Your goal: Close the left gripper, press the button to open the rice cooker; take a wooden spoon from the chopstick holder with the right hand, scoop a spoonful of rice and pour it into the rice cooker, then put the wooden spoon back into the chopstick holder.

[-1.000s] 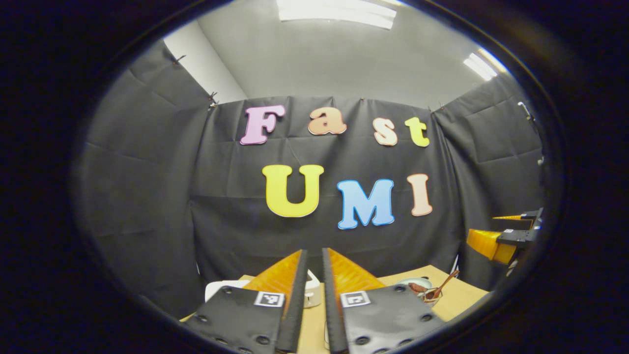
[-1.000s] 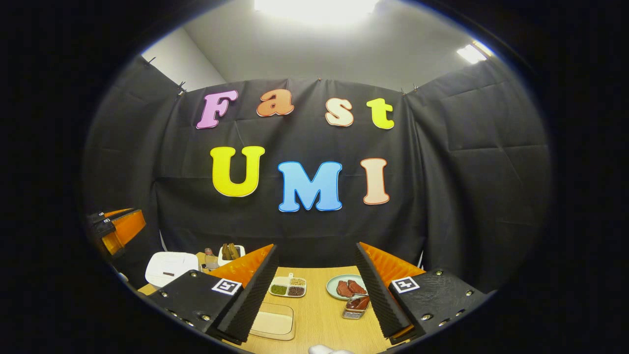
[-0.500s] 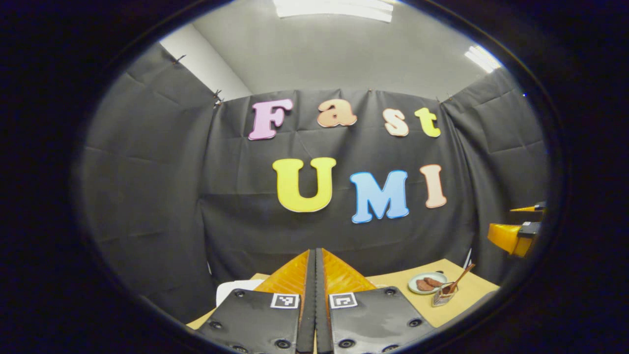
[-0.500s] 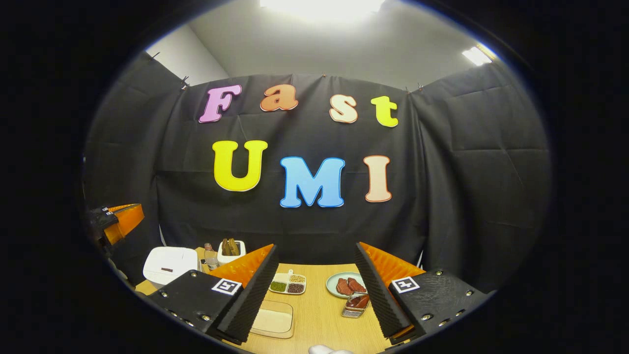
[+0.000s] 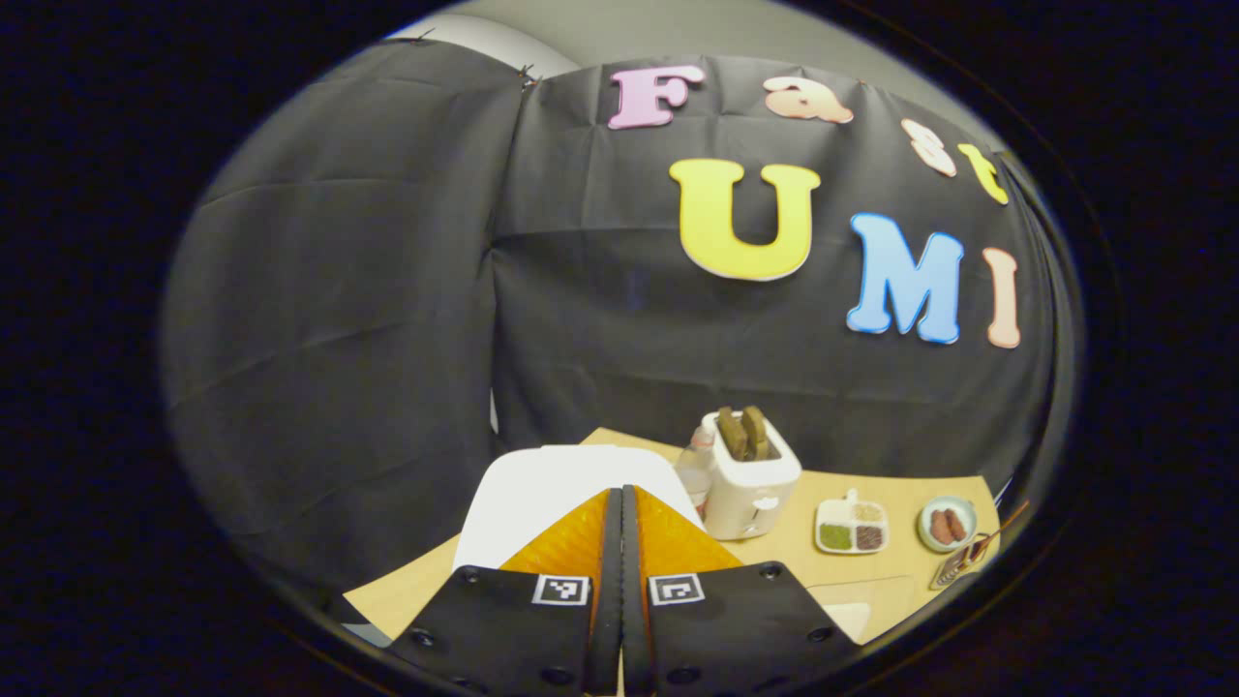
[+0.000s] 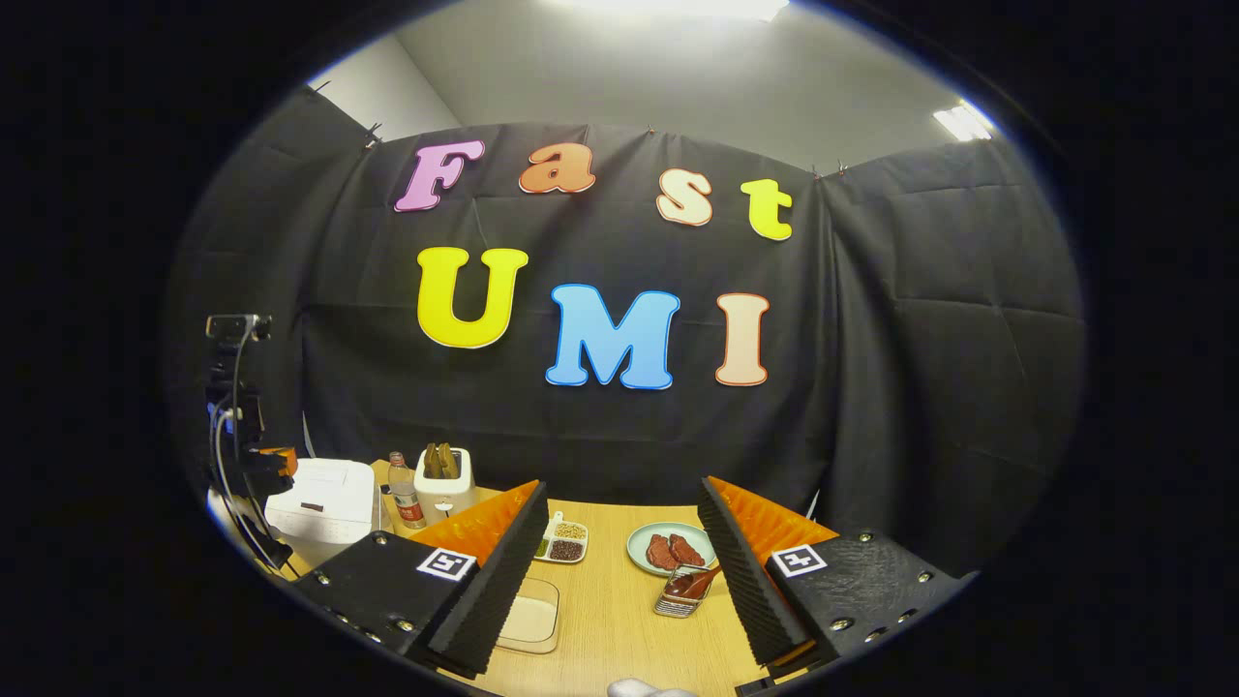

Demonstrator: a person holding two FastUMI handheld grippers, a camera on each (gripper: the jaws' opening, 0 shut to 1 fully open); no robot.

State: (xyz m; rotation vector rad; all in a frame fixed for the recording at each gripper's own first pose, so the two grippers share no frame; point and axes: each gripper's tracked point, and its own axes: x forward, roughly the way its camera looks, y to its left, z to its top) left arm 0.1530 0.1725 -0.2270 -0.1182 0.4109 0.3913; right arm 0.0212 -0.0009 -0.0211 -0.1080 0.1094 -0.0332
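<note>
My left gripper is shut with nothing between its fingers. It hangs just above the near side of the white rice cooker, whose lid is down. The right gripper view has the cooker at the far left of the wooden table. My right gripper is open and holds nothing, above the table's front. Between its fingers, farther off, stands the wire chopstick holder with the wooden spoon leaning in it. A shallow tray of rice lies beside the left finger.
Beside the cooker stand a white toaster with bread and a small bottle. A divided dish of beans and a plate of meat lie toward the back. A dark stand with cables rises at the table's left edge.
The left gripper went from slightly apart to fully shut, then swung left and tipped down over the rice cooker. The right gripper stayed open and barely moved.
</note>
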